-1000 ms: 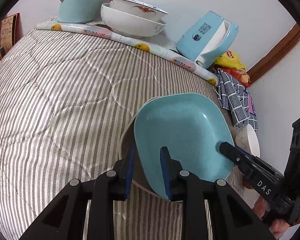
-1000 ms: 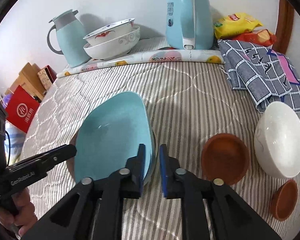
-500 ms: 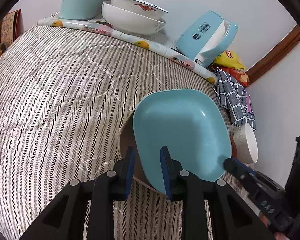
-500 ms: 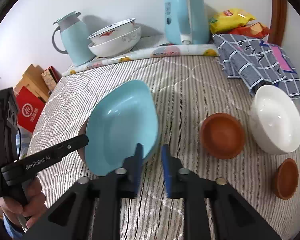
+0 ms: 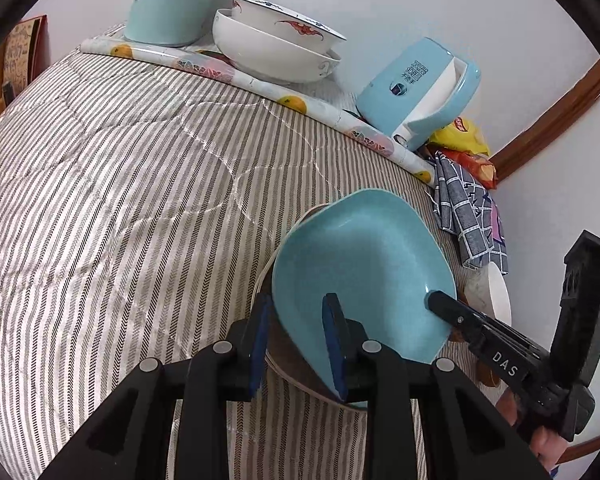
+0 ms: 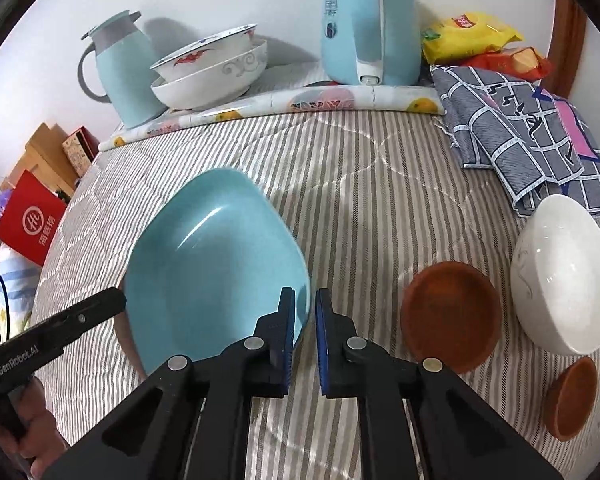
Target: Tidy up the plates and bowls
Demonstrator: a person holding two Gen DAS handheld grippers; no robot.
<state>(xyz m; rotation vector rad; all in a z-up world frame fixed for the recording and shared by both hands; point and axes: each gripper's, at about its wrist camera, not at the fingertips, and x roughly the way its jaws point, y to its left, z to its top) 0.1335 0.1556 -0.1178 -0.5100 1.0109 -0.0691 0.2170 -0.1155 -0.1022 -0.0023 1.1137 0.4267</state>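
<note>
Both grippers, left gripper [image 5: 298,340] and right gripper [image 6: 305,330], clamp the blue plate's [image 6: 216,264] opposite rims, now tilted higher above the brown plate [image 5: 278,344], suggesting restacking.

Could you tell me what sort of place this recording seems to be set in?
Probably a home bedroom: the dishes lie on a striped quilted bedspread, beside household things such as a thermos jug and snack packets.

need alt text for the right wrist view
The right hand-held gripper straddles the rim of a tilted blue plate over a striped quilt. A white bowl and two brown dishes sit right; the left hand-held gripper reaches in at left.
</note>
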